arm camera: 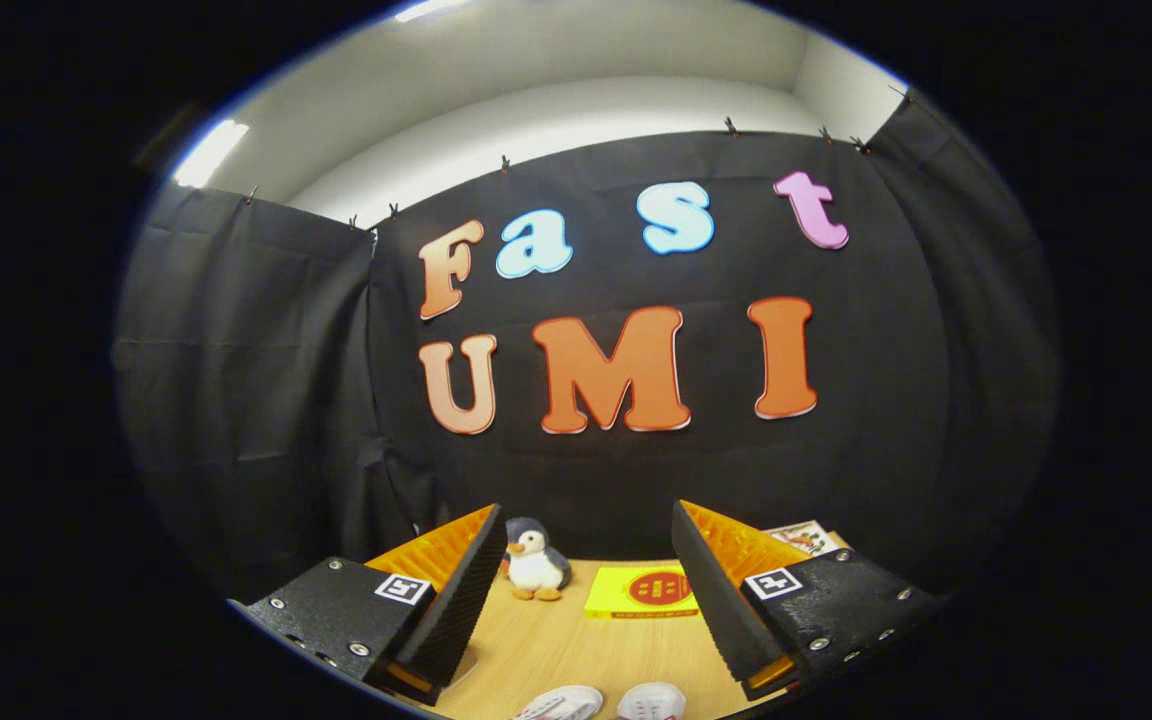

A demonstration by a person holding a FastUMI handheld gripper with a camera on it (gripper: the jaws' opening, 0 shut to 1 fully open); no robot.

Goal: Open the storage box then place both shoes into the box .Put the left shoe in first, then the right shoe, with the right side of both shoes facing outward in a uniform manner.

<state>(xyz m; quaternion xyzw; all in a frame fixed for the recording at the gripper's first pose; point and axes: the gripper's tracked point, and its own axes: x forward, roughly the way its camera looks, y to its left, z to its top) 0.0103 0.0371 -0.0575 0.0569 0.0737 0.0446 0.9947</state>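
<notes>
— Black cloth hung round the booth, and under it lay a pale wooden tabletop (556,640). Where were the shoes?

— Two white shoes with red markings (601,703) lay side by side on the wood, low between the fingers and nearer than their tips. Just their upper ends showed, so I could not tell left from right.

— And the gripper?

— The black two-finger gripper with orange ribbed inner parts (586,545) stood spread wide, jaws well apart, holding nothing, its fingers clear of both shoes.

— What lay beyond them?

— Past the fingertips, toward the cloth, sat a small plush penguin, grey and white with orange feet (536,562), upright, just beside the left finger's tip. Next to it, apart from it, lay a flat yellow box with a red round mark on top (644,592), near the right finger. A printed card (804,537) peeked out behind the right finger.

— Anything higher up?

— A white ceiling with a bright strip light (208,152) above the cloth.
</notes>
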